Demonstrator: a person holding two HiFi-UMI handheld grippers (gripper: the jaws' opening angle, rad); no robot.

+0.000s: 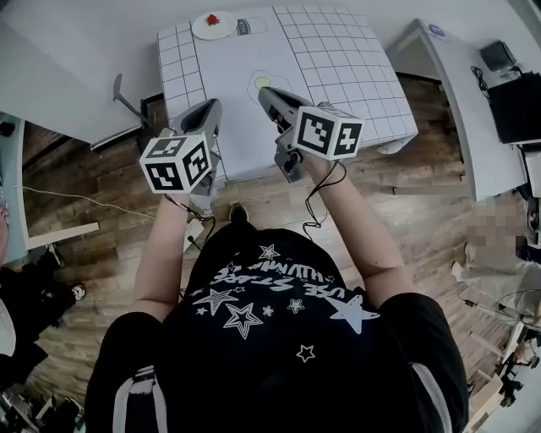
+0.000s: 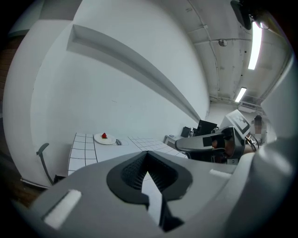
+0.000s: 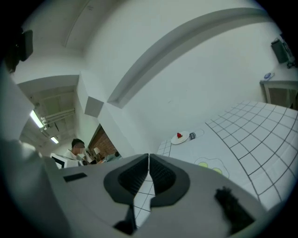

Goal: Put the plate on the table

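Note:
A small white plate with a red strawberry-like piece on it rests at the far left corner of the white gridded table. It also shows as the plate in the left gripper view and the plate in the right gripper view, far ahead of both jaws. My left gripper hovers at the table's near left edge, jaws shut and empty. Beside it my right gripper reaches over the near part of the table, shut with nothing between its pads.
A printed outline with yellow-green spots lies on the table just ahead of the right gripper. A small dark-marked label sits next to the plate. A second white desk with a black monitor stands at right. Wooden floor surrounds the table.

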